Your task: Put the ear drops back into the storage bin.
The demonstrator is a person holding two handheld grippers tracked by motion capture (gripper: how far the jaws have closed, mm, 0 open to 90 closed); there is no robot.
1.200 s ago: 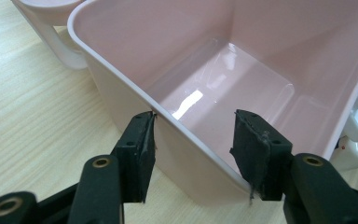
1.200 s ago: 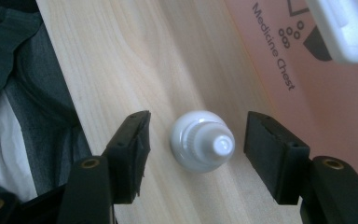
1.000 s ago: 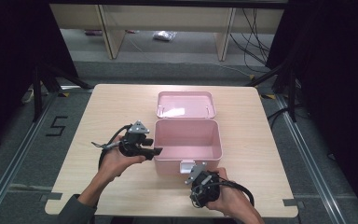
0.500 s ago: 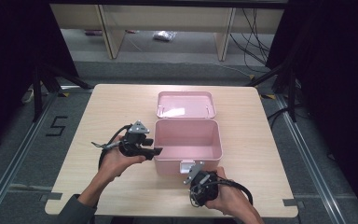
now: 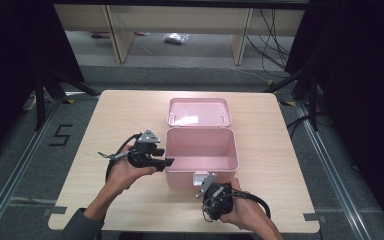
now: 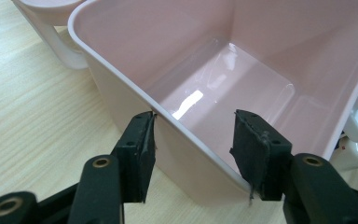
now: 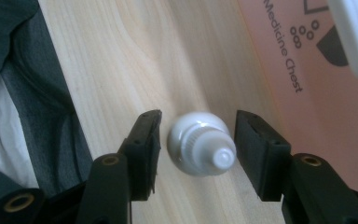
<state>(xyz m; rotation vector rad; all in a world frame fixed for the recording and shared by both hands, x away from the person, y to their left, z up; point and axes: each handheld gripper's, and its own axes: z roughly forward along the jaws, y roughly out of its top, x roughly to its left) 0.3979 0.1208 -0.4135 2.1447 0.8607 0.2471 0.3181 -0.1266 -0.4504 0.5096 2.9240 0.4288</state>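
Right gripper view is showing open jaws straddling a white bottle beside the pink box: light, stiff, probably slippery, best gripped at its ribbed collar.

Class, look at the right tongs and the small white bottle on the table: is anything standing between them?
Nothing visible does. The white bottle stands on the wooden table directly between the open jaws of the right tongs, with bare gaps on both sides. The pink medicine chest sits beside it, not in between.
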